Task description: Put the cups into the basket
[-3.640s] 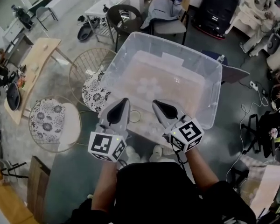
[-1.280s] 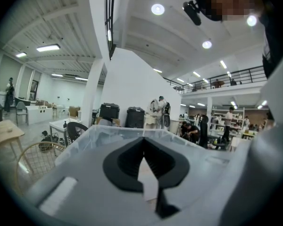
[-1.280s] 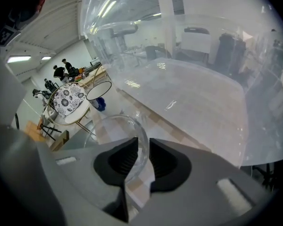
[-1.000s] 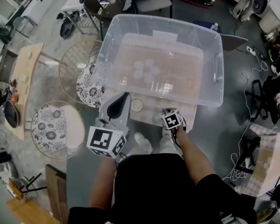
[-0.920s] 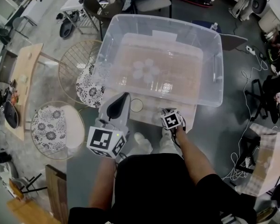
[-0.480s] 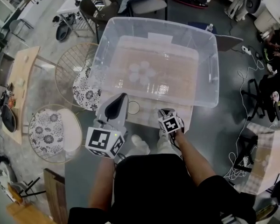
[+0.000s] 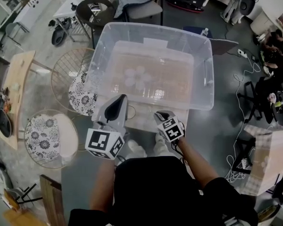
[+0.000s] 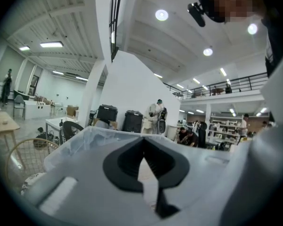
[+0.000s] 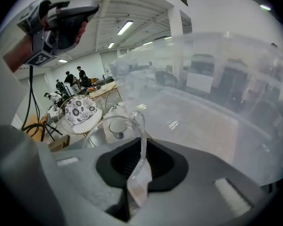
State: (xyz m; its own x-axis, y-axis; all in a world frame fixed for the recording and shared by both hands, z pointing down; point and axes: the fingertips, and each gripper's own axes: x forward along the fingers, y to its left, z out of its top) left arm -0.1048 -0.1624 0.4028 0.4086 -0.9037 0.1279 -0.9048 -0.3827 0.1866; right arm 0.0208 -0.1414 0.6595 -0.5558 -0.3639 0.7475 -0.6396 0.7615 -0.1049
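One clear cup (image 9: 117,126) pinched by its wall in right claw (image 9: 140,160), basket (image 9: 212,93) just ahead — thin wall may slip or buckle; left claw (image 8: 142,160) closed, empty.

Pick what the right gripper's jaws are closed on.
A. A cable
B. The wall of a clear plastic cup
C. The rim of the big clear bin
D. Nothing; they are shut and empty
B: in the right gripper view, the right gripper has its jaws pinched on the thin wall of a clear cup, whose rim arcs out ahead of them, short of the bin.
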